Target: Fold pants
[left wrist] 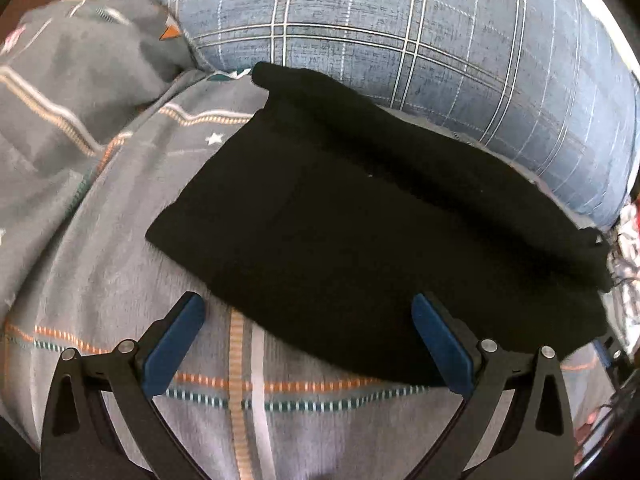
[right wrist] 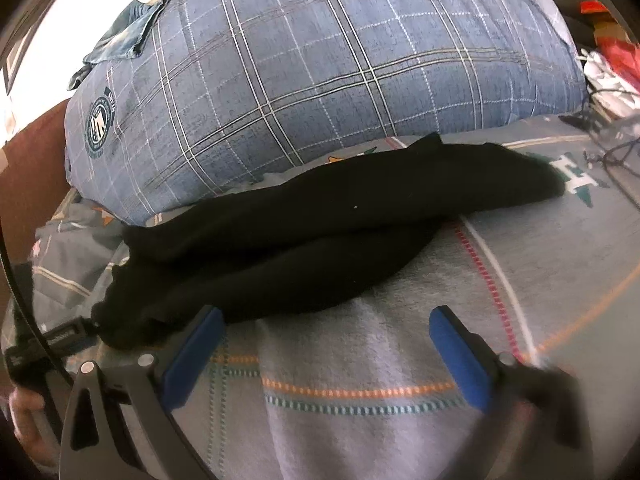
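The black pants [left wrist: 360, 232] lie folded on a grey patterned bedsheet [left wrist: 120, 264], against a blue plaid pillow. My left gripper [left wrist: 308, 312] is open and empty, its blue pads [left wrist: 180, 340] spread wide just at the near edge of the pants. In the right wrist view the pants [right wrist: 312, 236] lie as a long black bundle, two layers overlapping. My right gripper [right wrist: 326, 328] is open and empty, its left pad [right wrist: 196, 352] next to the pants' near left end, over bare sheet.
A big blue plaid pillow [right wrist: 320, 80] fills the back of the bed, with a denim piece [right wrist: 124, 36] on top. Cables and cluttered items [right wrist: 608, 80] lie at the right edge. The other gripper's body [right wrist: 44, 340] shows at the left.
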